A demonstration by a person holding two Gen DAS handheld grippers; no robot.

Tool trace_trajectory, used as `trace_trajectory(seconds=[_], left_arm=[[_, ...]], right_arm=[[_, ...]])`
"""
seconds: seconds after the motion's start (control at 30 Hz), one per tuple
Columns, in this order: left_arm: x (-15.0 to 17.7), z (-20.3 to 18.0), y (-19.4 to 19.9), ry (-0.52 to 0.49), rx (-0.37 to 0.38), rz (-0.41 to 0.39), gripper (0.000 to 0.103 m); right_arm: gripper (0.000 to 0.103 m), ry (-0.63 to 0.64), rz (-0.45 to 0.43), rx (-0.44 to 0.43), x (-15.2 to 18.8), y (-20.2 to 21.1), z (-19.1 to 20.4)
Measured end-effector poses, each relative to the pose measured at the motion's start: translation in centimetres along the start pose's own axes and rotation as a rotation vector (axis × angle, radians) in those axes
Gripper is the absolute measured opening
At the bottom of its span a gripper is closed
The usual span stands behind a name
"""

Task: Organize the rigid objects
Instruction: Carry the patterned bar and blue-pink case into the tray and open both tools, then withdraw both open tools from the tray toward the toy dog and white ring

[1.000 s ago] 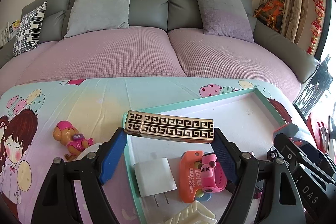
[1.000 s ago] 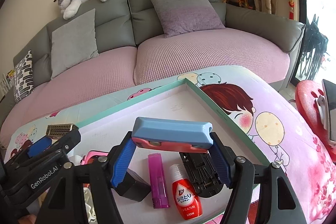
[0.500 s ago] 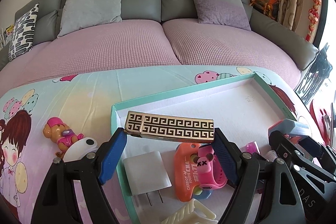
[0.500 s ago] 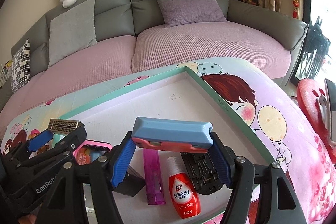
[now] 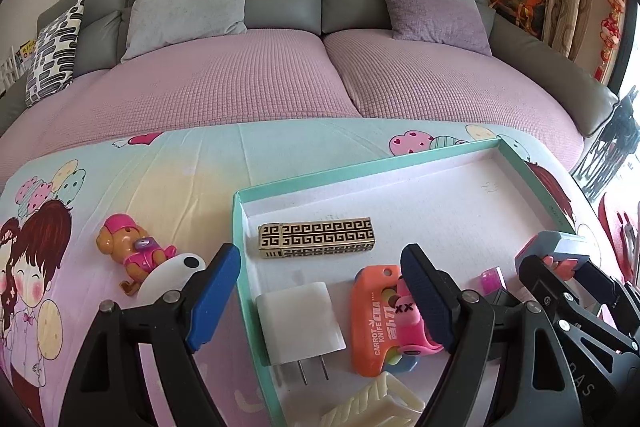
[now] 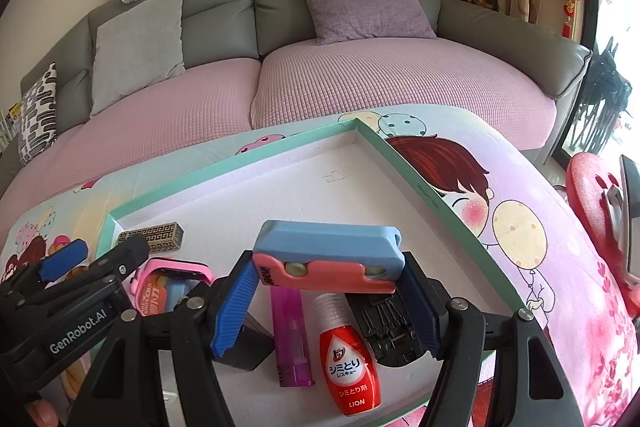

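Gripping a blue-and-pink case (image 6: 328, 259) by its two ends, the right tool (image 6: 330, 311) holds it lifted above the white floor of the teal-rimmed tray (image 6: 416, 171). Under the case lie a purple lighter (image 6: 290, 343), a red bottle with a LION label (image 6: 350, 371) and a black ridged part (image 6: 390, 331), side by side near the tray's close edge.

The left tool (image 5: 320, 301) stands with its jaws spread wide and nothing between the pads; one finger hangs outside the tray's left wall, the other above the toys inside. Nearest the camera in the left view is a cream ribbed block (image 5: 376, 405), then a white plug adapter (image 5: 300, 323) with its prongs toward the camera, and beside it an orange carrot knife (image 5: 370, 323) with a pink watch (image 5: 410, 327) lying on it. Farther in, a gold box with a black key pattern (image 5: 316, 238) lies flat on the tray floor, apart from both tools.

Left of the tray, on the cartoon-print cloth (image 5: 120, 195) over the bench, sit a white oval piece (image 5: 170, 277) and a small dog figure in pink (image 5: 128, 251). Beyond is a sofa (image 5: 280, 83) with grey cushions.
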State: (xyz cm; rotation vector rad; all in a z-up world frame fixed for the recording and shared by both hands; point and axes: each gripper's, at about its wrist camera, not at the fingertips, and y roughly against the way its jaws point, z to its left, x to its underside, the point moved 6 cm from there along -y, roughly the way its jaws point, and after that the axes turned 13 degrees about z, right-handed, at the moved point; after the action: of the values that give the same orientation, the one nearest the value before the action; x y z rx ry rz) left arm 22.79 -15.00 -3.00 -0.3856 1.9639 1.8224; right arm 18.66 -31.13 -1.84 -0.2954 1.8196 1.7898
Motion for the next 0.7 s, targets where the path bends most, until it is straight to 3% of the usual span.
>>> trace_trajectory(seconds=[0.2,0.7], left_arm=[[-0.1,0.9,1.1,0.021,-0.021,-0.006,0.089],[0.1,3.0,2.1,0.097,-0.070,0.017,0.089]], right_arm=[[0.076,0.009,-0.005,0.012,-0.2,0.9,0.2],[0.078,-0.008,0.049,-0.013,0.0,1.3,-0.2]])
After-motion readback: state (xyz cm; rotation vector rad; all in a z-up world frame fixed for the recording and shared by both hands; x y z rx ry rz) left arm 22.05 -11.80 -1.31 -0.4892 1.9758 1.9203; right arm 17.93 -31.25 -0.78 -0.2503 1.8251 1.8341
